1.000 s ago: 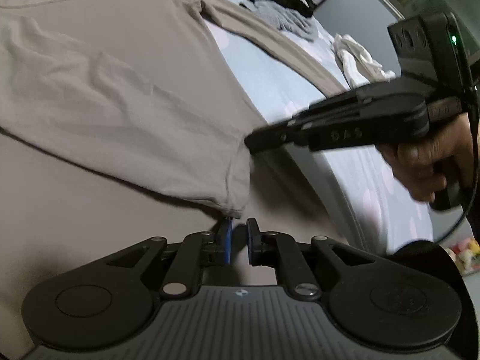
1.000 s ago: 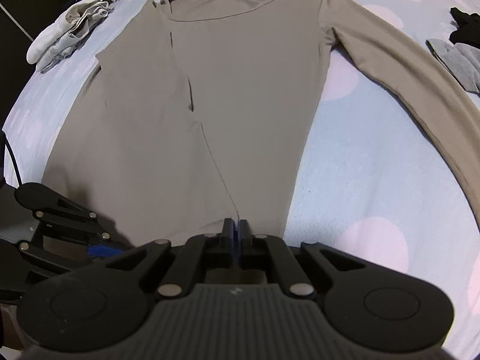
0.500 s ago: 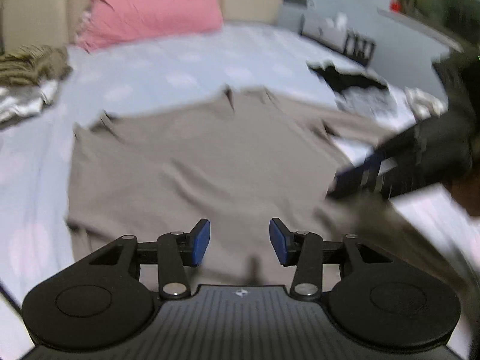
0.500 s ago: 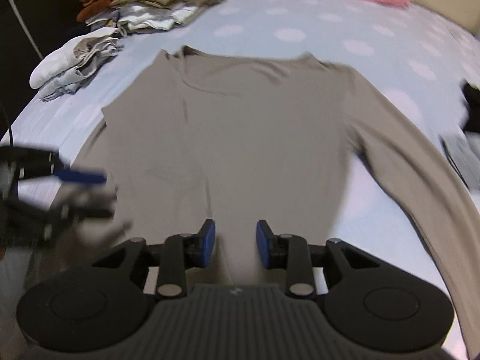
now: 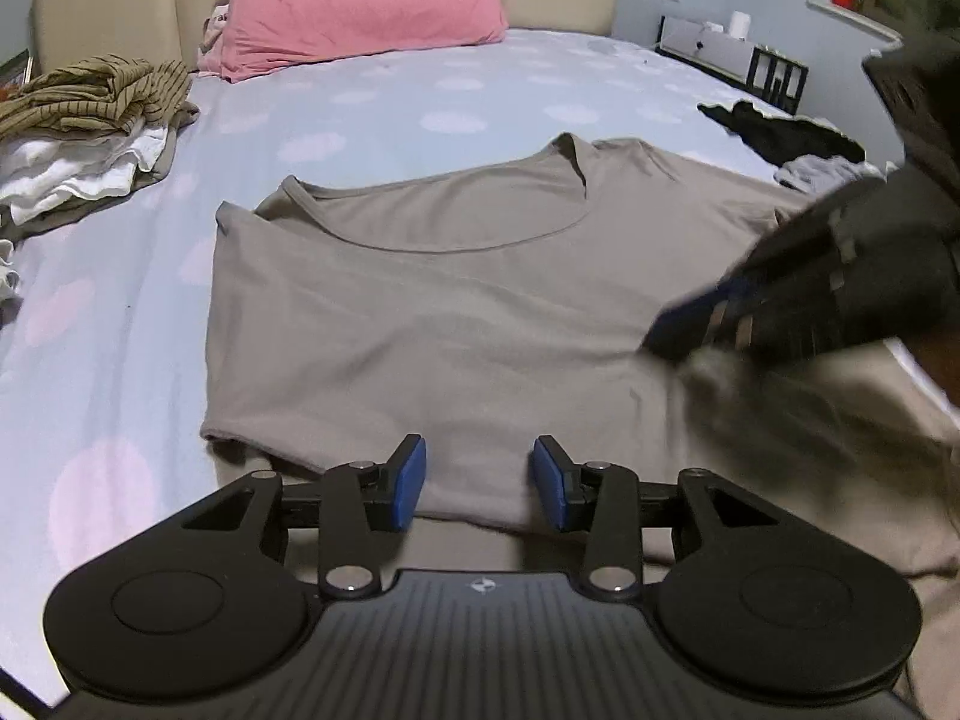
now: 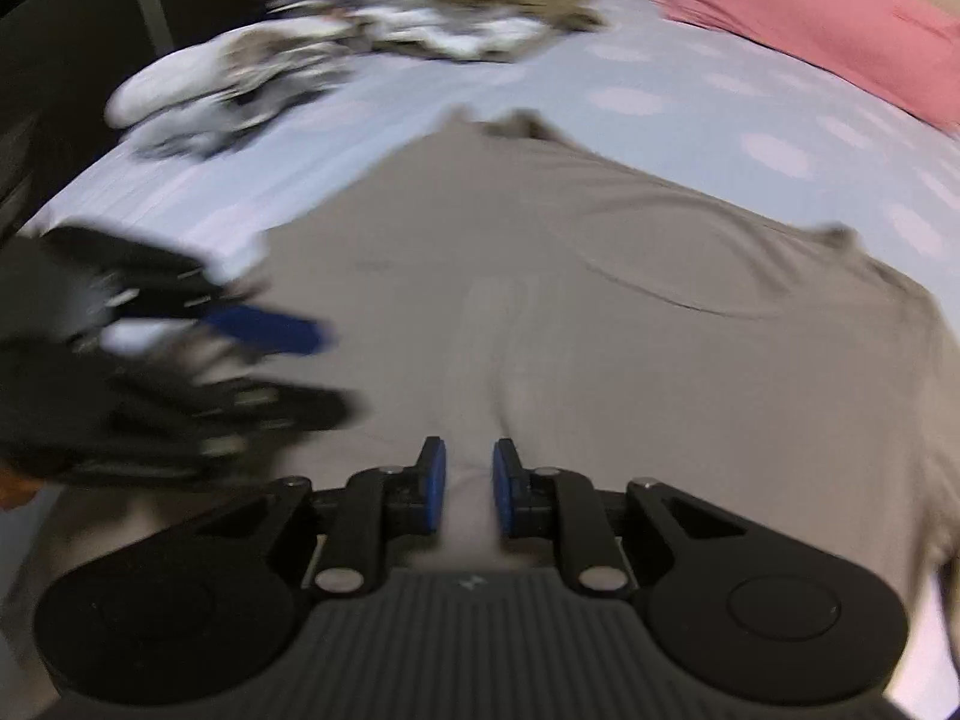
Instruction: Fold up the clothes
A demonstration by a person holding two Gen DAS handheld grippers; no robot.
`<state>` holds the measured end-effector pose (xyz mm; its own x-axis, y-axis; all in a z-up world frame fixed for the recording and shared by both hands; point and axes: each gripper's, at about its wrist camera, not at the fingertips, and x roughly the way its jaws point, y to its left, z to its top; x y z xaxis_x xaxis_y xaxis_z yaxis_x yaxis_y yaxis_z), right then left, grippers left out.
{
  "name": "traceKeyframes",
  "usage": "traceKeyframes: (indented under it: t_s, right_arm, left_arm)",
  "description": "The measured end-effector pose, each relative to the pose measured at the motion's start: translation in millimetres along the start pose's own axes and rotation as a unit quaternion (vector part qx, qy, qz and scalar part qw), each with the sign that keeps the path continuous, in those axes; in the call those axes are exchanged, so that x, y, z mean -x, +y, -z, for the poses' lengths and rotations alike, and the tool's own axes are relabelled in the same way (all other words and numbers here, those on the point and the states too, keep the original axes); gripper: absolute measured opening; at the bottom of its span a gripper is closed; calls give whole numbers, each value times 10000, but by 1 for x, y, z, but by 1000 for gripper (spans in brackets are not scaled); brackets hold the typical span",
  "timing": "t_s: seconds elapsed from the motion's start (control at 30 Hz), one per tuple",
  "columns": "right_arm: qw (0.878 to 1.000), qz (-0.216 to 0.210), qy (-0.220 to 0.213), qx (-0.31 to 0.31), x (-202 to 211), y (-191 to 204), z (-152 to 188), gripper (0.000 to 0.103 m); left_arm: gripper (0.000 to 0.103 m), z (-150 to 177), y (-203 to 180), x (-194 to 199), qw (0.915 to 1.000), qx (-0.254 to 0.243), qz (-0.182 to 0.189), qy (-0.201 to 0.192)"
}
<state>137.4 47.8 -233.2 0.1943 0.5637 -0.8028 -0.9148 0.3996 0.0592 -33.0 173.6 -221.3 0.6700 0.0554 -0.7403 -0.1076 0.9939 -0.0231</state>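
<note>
A taupe long-sleeved shirt (image 5: 420,312) lies front up on the bed, with its neckline toward the pillow and one side folded inward. My left gripper (image 5: 478,483) hovers over the shirt's near hem; its jaws are closing, still wide apart, with nothing between the blue pads. My right gripper (image 6: 470,483) hangs low over the shirt (image 6: 660,360); its jaws are closing to a narrow gap and no cloth is pinched. Each view shows the other gripper blurred: the right gripper (image 5: 678,330) over the shirt's right side, the left gripper (image 6: 312,366) at the left.
A pink pillow (image 5: 360,0) leans on the beige headboard. A heap of striped and white clothes (image 5: 90,120) sits at the bed's left side. Black (image 5: 774,132) and grey (image 5: 822,171) garments lie at the right edge, beside a low shelf (image 5: 732,54).
Both grippers were shut on the shirt's lower hem; they have let go and opened. Both views have swung up toward the headboard. The right jaws have narrowed again since half a second ago.
</note>
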Motion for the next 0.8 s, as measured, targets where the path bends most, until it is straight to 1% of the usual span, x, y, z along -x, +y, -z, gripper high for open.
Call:
traceKeyframes:
  t_s: [0.03,0.07,0.1,0.17,0.27,0.33,0.37,0.43,0.5,0.53,0.6,0.63,0.67,0.73,0.8]
  right_arm:
    - [9997,248,18,-73,3,-7,0,19]
    - [9986,500,35,-138,6,-14,0,19]
    - [9986,479,-43,-205,12,-16,1,19]
    - [9985,366,-224,-340,25,-18,1,19]
    - [9990,-179,-345,-221,32,4,6,19]
    - [9990,-331,-283,-22,30,18,14,19]
    - [9994,-290,-203,57,29,19,21,19]
    - [9996,-183,-38,203,26,18,36,19]
    - [9999,78,-44,86,36,4,47,19]
    - [9991,410,32,64,42,-5,53,19]
    - [9961,876,79,47,59,-17,63,19]
    - [9959,902,29,-47,67,-20,66,23]
    - [9958,902,-30,-152,76,-23,68,23]
    - [9975,632,-204,-246,88,-16,73,23]
    - [9991,288,-293,-109,90,2,77,23]
  left_arm:
    - [38,-1,0,3,10000,10,-3,-19]
    - [38,-2,-1,5,10000,20,-6,-37]
    - [38,-3,-1,8,10000,28,6,-75]
    - [38,-6,-3,12,9997,8,94,-223]
    - [39,-8,-11,11,9992,-108,224,-318]
    - [39,-8,-14,6,9991,-166,283,-280]
    - [38,-8,-16,3,9990,-195,312,-261]
    - [39,-9,-20,-2,9990,-231,324,-209]
    - [39,-10,-21,-3,9989,-226,341,-209]
    - [39,-11,-22,-4,9989,-204,357,-213]
    - [39,-15,-24,-5,9988,-166,395,-230]
    - [39,-17,-25,-7,9987,-155,416,-237]
    - [39,-19,-28,-8,9987,-158,433,-239]
    - [39,-23,-33,-11,9985,-186,462,-238]
    - [39,-25,-39,-12,9982,-194,504,-241]
